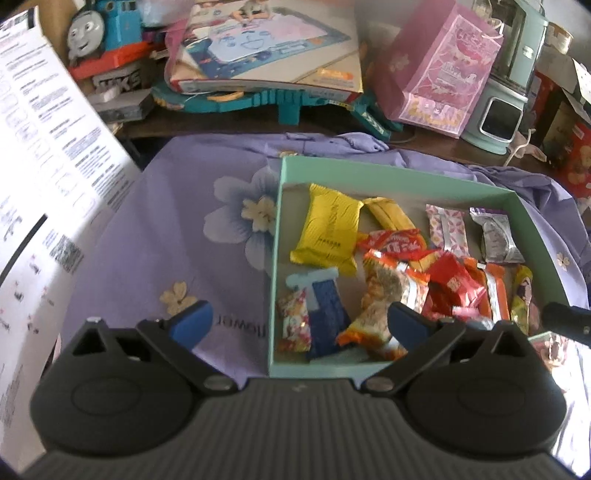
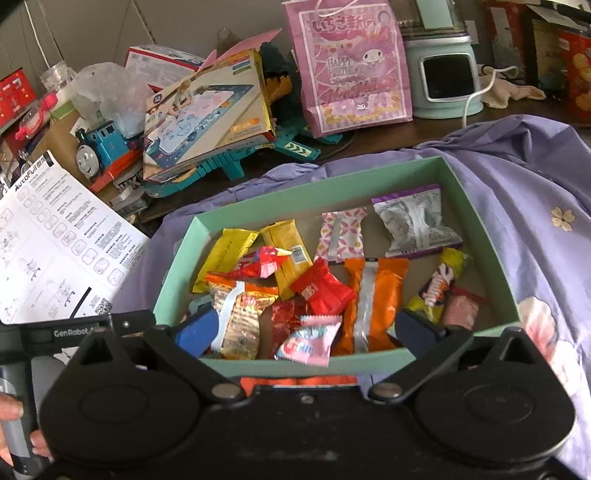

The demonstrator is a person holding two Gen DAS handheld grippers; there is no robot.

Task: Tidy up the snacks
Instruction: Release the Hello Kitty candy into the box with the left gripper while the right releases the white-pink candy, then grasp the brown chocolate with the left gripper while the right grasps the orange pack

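Note:
A mint-green open box point(image 1: 388, 168) point(image 2: 314, 177) lies on a purple floral cloth and holds several wrapped snacks. Among them are a yellow packet point(image 1: 328, 232), a blue packet point(image 1: 327, 314), an orange packet point(image 2: 369, 302), a red packet point(image 2: 321, 291), a pink candy point(image 2: 308, 341) and a silver-and-purple packet point(image 2: 417, 221). My left gripper point(image 1: 299, 325) is open over the box's near left corner, one finger above the cloth, the other above the snacks. My right gripper point(image 2: 306, 332) is open at the box's near wall, nothing pressed between its pads.
A white instruction sheet point(image 1: 44, 166) point(image 2: 55, 251) leans at the left. Behind the box stand a toy train point(image 1: 103, 33), a toy carton point(image 1: 266, 48), a pink gift bag point(image 2: 354, 70) and a mint appliance point(image 2: 443, 74). A hand point(image 2: 11, 424) shows at lower left.

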